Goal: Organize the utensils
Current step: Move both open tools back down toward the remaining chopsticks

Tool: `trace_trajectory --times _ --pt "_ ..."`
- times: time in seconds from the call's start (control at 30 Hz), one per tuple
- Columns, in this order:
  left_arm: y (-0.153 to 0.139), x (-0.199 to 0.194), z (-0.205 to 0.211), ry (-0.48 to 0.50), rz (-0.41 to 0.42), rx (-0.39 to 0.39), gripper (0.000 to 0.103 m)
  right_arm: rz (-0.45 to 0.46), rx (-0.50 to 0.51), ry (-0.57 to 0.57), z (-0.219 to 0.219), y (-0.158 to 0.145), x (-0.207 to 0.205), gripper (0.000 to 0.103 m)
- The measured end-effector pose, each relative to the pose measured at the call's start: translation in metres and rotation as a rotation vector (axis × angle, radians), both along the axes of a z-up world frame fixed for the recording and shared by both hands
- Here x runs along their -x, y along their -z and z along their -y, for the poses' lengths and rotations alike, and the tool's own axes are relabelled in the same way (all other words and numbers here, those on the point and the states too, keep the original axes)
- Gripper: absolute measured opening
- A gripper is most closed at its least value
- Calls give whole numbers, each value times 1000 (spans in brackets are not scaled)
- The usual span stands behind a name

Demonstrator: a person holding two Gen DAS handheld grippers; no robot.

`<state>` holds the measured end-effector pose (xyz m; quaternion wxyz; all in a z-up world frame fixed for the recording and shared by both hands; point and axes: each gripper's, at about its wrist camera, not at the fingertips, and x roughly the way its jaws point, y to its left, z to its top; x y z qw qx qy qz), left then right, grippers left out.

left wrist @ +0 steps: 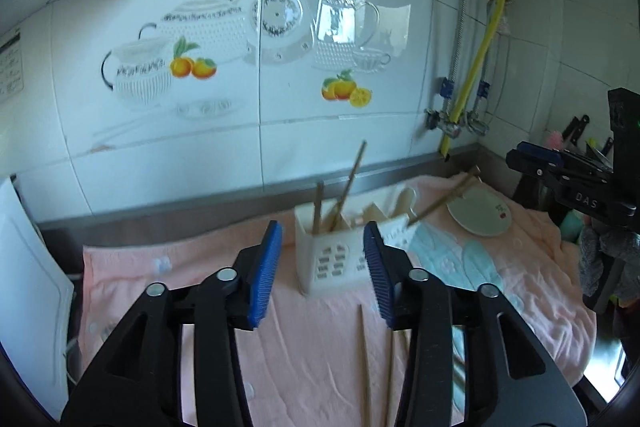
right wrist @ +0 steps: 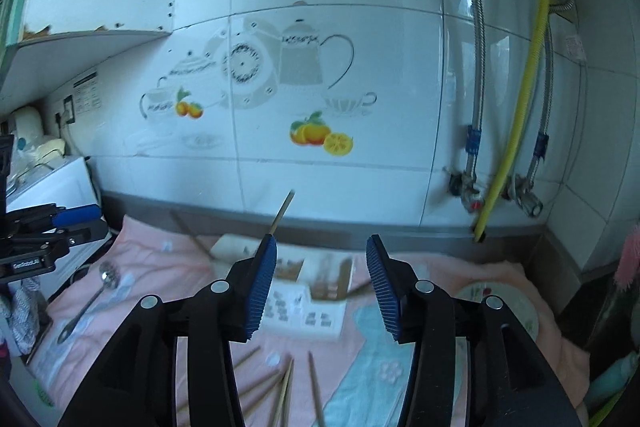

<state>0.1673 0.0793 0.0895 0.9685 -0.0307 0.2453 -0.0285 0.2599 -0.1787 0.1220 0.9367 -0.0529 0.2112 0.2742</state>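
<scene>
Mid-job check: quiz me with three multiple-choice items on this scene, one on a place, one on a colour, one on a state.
1. Where does the metal spoon lie?
A. on the pink towel
B. in the white utensil holder
C. on the plate

2. What colour is the hose on the wall?
A. red
B. yellow
C. black

3. How is the left gripper?
A. shut on a chopstick
B. shut, empty
C. open, empty

Answers: 1 A, it rests flat on the cloth; 2 B, plainly yellow; 3 C, its blue pads stand apart with nothing pressed between them.
</scene>
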Motion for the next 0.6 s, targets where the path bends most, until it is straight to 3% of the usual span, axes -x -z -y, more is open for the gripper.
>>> trace_trajectory --times 0.2,0.6 --pt "31 28 4 0 -28 29 56 -46 9 -17 15 31 32 47" --pt "96 59 10 -29 -116 58 58 -138 103 -18 41 122 78 46"
